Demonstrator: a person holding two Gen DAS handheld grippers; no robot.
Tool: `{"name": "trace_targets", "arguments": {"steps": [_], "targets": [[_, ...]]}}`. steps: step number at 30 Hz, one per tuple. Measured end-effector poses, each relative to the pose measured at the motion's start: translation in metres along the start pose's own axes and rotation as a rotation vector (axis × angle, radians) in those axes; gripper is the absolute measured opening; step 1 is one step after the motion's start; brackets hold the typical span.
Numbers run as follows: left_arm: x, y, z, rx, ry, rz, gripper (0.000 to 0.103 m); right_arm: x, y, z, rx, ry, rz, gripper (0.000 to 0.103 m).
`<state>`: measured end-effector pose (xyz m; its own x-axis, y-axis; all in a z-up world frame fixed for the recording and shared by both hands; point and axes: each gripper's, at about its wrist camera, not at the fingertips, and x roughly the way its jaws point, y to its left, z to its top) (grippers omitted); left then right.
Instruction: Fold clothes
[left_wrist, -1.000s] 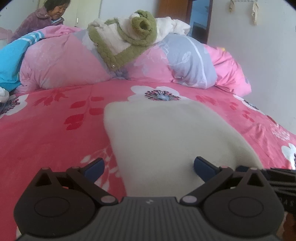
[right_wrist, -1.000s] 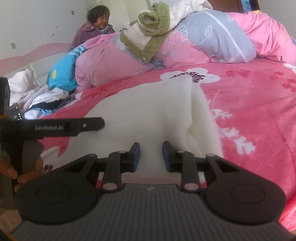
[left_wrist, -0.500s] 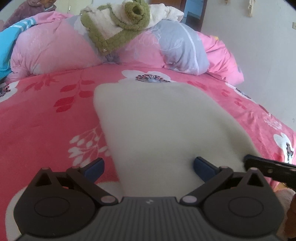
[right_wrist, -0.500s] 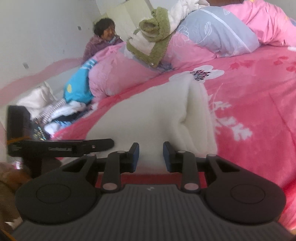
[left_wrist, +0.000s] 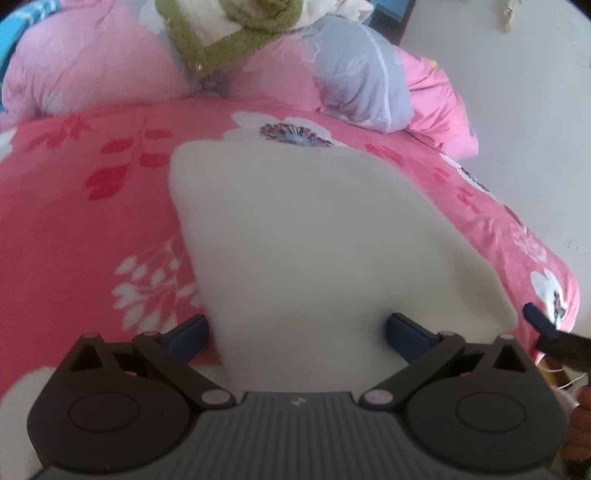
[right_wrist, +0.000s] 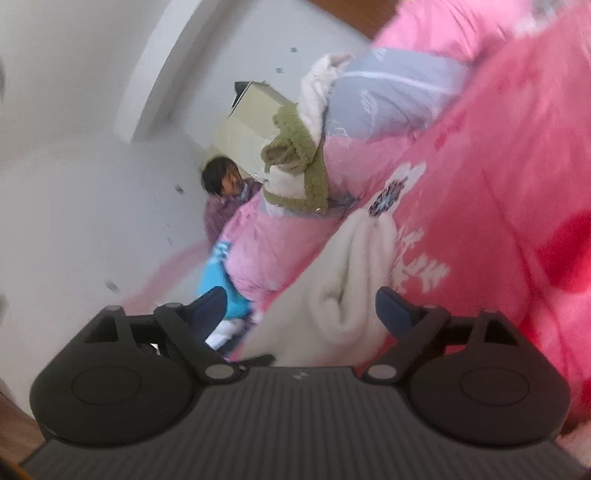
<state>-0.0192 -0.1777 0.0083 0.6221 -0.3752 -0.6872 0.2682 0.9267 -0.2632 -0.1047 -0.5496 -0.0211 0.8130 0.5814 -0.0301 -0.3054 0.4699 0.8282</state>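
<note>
Grippers: right (right_wrist: 297, 308) just sprang open off cream garment (left_wrist: 314, 240); left (left_wrist: 297, 334) open.

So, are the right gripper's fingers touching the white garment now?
Apart. In the right wrist view the right gripper has just opened wide; its fingers stand clear of the white garment between them.

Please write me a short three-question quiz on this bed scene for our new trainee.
1. True or false: the right gripper is clamped on the cream garment.
2. What lies on the pink duvet roll: (a) a green-trimmed garment, (b) a book, (c) a hat?
3. What colour is the floral bedsheet?

Key: 1. False; its jaws have just been opening and stand wide, pressing on nothing. 2. (a). 3. Pink-red.
</note>
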Motion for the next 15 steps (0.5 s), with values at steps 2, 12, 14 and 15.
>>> {"name": "trace_targets", "arguments": {"steps": [2, 12, 14, 15], "targets": [[0.002, -0.002, 0.001, -0.003, 0.006, 0.003, 0.103, 0.002, -0.01, 0.005, 0.072, 0.001, 0.019, 0.094], [0.005, 0.001, 0.006, -0.038, 0.052, -0.018, 0.103, 0.086, -0.028, 0.052, 0.046, 0.204, -0.112, 0.098], [0.005, 0.003, 0.005, -0.047, 0.056, -0.028, 0.103, 0.108, -0.034, 0.057, 0.05, 0.269, -0.166, 0.098], [0.005, 0.003, 0.005, -0.044, 0.059, -0.03, 0.103, 0.118, -0.033, 0.058, 0.034, 0.3, -0.182, 0.098]]}}
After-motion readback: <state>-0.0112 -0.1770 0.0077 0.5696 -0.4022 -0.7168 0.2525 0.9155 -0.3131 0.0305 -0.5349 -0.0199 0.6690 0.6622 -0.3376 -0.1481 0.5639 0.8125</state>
